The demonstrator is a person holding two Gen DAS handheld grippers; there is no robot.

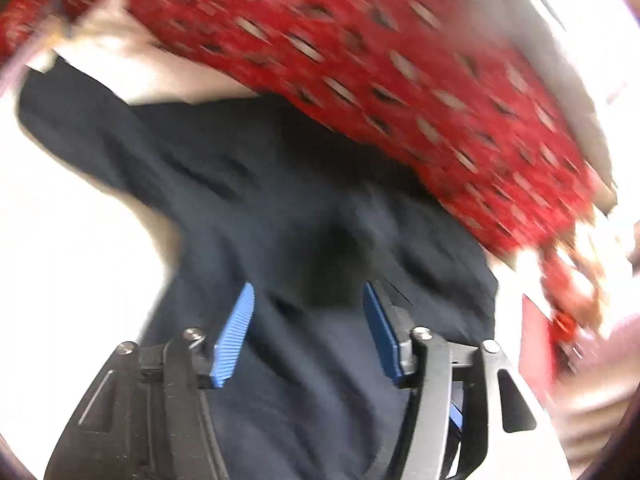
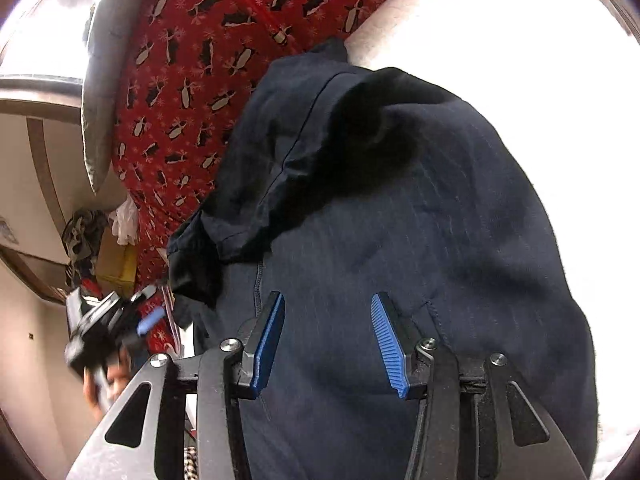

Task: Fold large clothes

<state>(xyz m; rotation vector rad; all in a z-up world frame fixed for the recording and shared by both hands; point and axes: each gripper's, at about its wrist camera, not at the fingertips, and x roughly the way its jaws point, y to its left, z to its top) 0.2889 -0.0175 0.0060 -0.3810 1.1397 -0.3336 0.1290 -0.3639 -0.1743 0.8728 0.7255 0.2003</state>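
A dark navy garment lies spread on a white surface; it also fills the right wrist view, with a folded-over part at its top left. My left gripper is open, its blue pads just over the cloth, holding nothing. My right gripper is open over the garment's lower part, empty. The left gripper shows blurred at the left of the right wrist view.
A red fabric with a penguin print lies beside the garment, seen blurred in the left wrist view. A grey pillow and clutter with a yellow box sit at the left. The white surface extends right.
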